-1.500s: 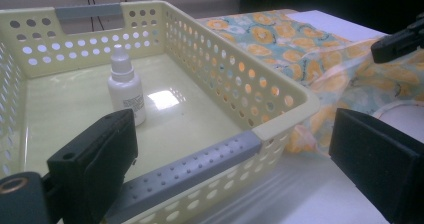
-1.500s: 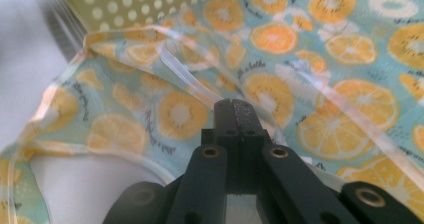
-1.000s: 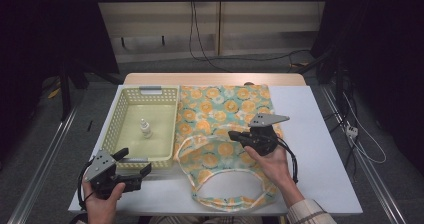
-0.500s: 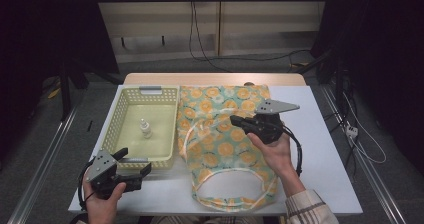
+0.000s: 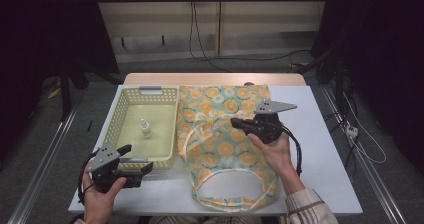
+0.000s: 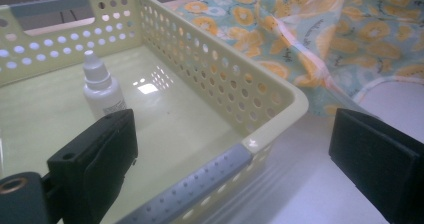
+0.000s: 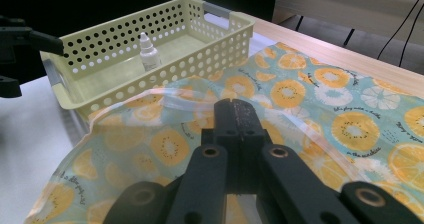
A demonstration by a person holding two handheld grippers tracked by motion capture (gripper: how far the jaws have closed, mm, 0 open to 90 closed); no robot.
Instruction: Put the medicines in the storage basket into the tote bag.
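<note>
My left gripper (image 5: 134, 160) hangs at the table's (image 5: 325, 149) near left corner, jaws spread wide, straddling the near corner of the yellow basket (image 5: 116, 118). Inside it a small white dropper bottle (image 5: 145, 129) stands upright; I can't read its label. To the right lies the orange-print bag (image 5: 225, 144), its near end partly translucent. My right gripper (image 5: 236, 123) sits above it, jaws pressed together; whether fabric is pinched, I can't tell.
</note>
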